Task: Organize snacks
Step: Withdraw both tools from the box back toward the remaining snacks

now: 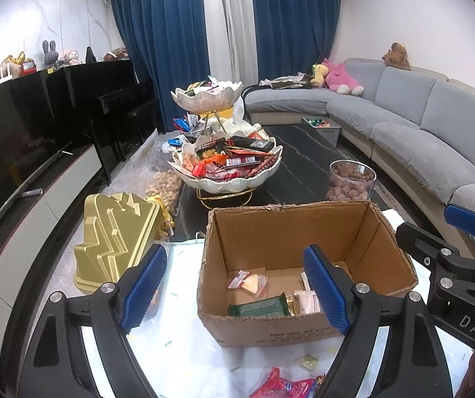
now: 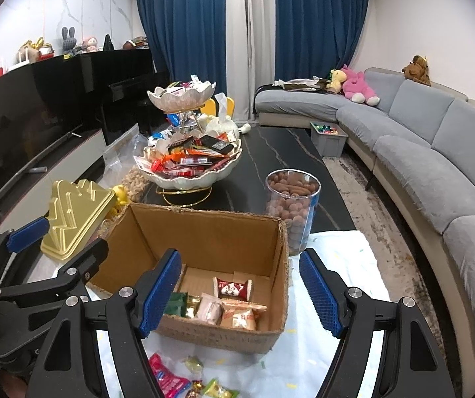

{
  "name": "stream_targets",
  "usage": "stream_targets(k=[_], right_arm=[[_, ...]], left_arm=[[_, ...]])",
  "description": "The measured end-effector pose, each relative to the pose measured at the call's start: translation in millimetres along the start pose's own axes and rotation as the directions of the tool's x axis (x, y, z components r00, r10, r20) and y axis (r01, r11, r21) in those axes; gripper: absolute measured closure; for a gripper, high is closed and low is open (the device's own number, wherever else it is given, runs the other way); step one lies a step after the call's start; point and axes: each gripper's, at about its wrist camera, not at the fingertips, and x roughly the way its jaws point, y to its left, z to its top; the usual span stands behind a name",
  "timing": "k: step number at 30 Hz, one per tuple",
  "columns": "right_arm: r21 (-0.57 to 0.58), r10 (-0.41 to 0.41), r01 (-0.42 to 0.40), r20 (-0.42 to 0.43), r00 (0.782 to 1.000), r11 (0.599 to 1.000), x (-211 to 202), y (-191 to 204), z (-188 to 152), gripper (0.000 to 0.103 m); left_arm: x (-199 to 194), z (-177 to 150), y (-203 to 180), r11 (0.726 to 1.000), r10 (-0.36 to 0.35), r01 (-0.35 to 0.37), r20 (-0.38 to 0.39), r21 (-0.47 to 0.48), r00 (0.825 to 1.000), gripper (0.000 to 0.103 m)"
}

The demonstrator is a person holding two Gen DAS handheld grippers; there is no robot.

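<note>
An open cardboard box (image 1: 290, 229) stands on the white cloth and also shows in the right wrist view (image 2: 204, 232). It holds several wrapped snacks: a green bar (image 1: 259, 306), a clear pack with a yellow cake (image 1: 249, 282), a red-and-white pack (image 2: 232, 288) and orange packs (image 2: 242, 315). My left gripper (image 1: 237, 292) is open and empty, just in front of the box. My right gripper (image 2: 239, 293) is open and empty over the box's near wall. Loose snacks lie on the cloth in front: a red pack (image 1: 283, 386), a green candy (image 2: 192, 363).
A two-tier white shell bowl (image 1: 234, 179) full of snacks stands behind the box. A clear jar of brown nuts (image 2: 292, 209) is at the box's right, a gold tree-shaped tin (image 1: 114, 238) at its left. A grey sofa (image 1: 419, 132) runs along the right.
</note>
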Motion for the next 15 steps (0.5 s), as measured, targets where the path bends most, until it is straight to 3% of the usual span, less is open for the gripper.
stream_targets(k=[15], right_arm=[[-0.016,0.0,0.001,0.03,1.0,1.0,-33.8,4.4,-8.1,0.028]], left_arm=[[-34.5,-6.7,-1.0,1.0,0.009,-0.009,0.027,0.016,1.0,0.018]])
